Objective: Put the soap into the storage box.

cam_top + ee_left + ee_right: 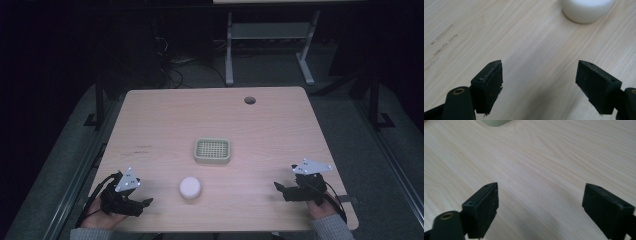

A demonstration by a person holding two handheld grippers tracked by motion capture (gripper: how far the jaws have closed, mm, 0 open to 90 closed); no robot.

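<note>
A small pale green basket with a grid bottom sits at the middle of the wooden table. A white round puck-like object lies in front of it, nearer me. My left gripper rests at the table's near left, pointing right at the white object, jaws open and empty. In the left gripper view the white object lies ahead of the open gripper. My right gripper rests at the near right, pointing left, open and empty. In the right gripper view the basket's edge shows beyond the gripper.
A round cable hole sits near the table's far edge. Faint dark scuff marks lie on the left of the top. Beyond the table stands a grey metal desk frame on a dark floor.
</note>
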